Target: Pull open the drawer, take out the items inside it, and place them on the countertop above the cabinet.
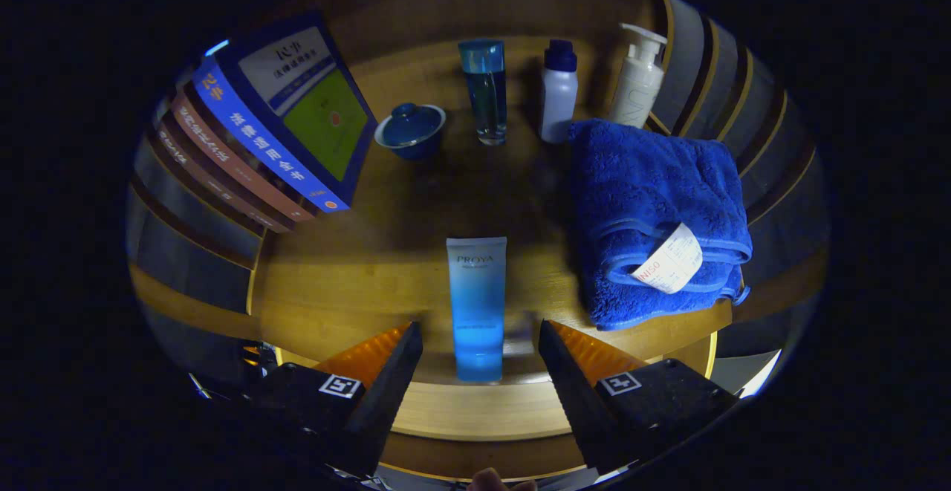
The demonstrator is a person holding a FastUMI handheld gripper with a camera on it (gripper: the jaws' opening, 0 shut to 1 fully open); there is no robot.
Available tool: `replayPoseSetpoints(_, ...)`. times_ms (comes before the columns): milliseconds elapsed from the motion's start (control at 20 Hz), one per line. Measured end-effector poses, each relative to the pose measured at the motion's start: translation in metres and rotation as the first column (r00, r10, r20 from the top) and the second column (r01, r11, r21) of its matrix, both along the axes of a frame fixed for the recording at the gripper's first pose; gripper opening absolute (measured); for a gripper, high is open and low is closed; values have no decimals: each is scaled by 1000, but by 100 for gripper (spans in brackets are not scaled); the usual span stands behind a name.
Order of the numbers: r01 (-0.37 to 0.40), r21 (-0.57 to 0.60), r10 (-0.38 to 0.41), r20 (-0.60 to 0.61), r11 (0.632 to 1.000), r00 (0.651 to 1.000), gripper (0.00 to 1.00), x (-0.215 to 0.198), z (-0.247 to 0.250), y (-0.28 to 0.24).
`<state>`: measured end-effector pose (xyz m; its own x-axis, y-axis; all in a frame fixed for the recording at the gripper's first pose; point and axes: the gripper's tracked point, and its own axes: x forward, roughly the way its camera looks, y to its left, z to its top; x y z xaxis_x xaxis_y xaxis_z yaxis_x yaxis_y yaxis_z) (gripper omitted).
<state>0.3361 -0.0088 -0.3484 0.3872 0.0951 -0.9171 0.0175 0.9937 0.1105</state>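
Observation:
A blue-and-white cosmetic tube [477, 305] stands on the wooden countertop [356, 283], near its front edge. My gripper [479, 339] is open, with a finger on each side of the tube's lower end and a gap between each finger and the tube. A folded blue towel [657, 216] with a white paper tag lies on the countertop to the right of the tube, just beyond the right finger.
Several leaning books [275, 134] stand at the back left. Along the back stand a small lidded blue bowl [411, 128], a tall blue glass bottle [487, 90], a white bottle with a dark cap [559, 91] and a white pump bottle [639, 79].

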Motion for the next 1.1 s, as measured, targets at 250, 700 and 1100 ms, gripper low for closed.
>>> replayPoseSetpoints(250,-32,45,21,226,998,974,100,-23,42,13)
replayPoseSetpoints(700,-58,79,-1,598,995,802,100,-110,116,8)
replayPoseSetpoints(1100,-11,95,-62,730,995,680,100,-195,119,-14)
